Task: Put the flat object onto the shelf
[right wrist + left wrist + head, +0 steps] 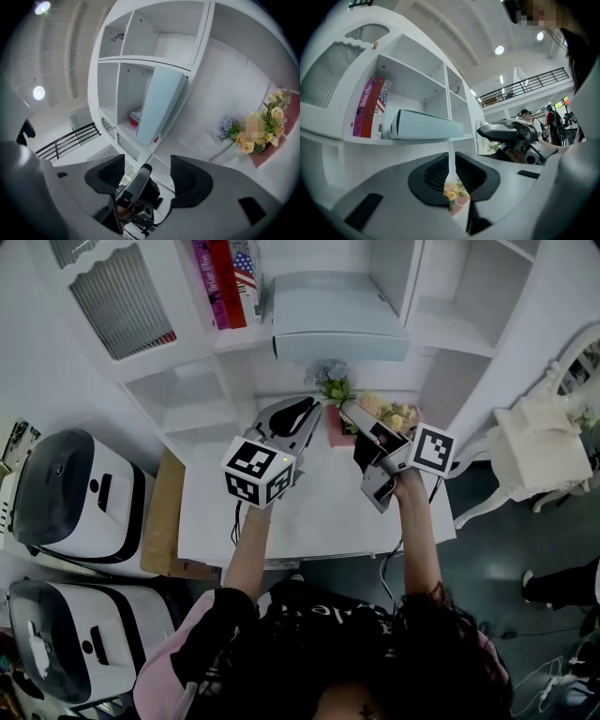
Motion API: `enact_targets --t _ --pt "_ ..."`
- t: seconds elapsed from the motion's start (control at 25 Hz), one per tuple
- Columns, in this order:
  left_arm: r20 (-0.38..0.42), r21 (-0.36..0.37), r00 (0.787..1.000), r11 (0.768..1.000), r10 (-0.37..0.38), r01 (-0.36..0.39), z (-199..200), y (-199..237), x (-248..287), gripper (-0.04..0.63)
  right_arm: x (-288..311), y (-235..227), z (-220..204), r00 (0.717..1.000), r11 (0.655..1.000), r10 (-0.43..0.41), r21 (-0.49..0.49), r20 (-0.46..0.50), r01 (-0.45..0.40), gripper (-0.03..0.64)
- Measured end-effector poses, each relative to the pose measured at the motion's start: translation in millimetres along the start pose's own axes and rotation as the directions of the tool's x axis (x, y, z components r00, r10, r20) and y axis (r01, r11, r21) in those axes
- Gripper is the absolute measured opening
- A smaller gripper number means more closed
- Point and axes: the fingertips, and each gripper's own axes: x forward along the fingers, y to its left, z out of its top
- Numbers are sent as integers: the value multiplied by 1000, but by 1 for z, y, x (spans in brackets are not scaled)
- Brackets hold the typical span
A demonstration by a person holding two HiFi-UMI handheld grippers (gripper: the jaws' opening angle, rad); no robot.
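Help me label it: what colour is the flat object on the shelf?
Flat object: pale blue; left gripper view.

- The head view sits above the person and looks steeply down, from well above, on the desk (319, 512) and on the shelf (187, 399) behind it.
- The left gripper view rides low, close behind its own jaws. It faces forward and upward at the shelf's compartments, and the right gripper (506, 136) shows at its right side.
- The right gripper view is rolled sideways, so the shelf leans across the frame. It also faces the shelf, and the left gripper (133, 187) shows between its jaws.
- All three views share the pale flat box (337, 320) on the shelf, the books (230, 277) beside it and the flowers (375, 407).
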Motion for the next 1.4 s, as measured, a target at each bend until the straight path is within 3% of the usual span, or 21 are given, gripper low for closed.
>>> enact_targets --t 0.24,0.48,0.68,0.96,1.4 --pt "-73 -58 997 998 20 -24 -44 -34 -27 41 -30 5 -48 998 993 6 -120 -57 -13 314" --pt "-107 -81 993 995 49 -58 -78 -79 -61 41 -80 -21 -98 986 957 -159 -251 -44 143 314" --pt "-150 -114 984 987 94 -111 -113 -117 -100 41 -117 -30 -150 971 919 -219 -355 -97 172 313" --pt "-227 -126 963 977 143 -175 -148 -164 -157 41 -148 -28 -206 967 929 -193 -349 -164 126 313" --pt "-213 -102 964 978 159 -183 -143 -181 -211 41 -161 8 -271 952 919 -188 -386 -240 84 313"
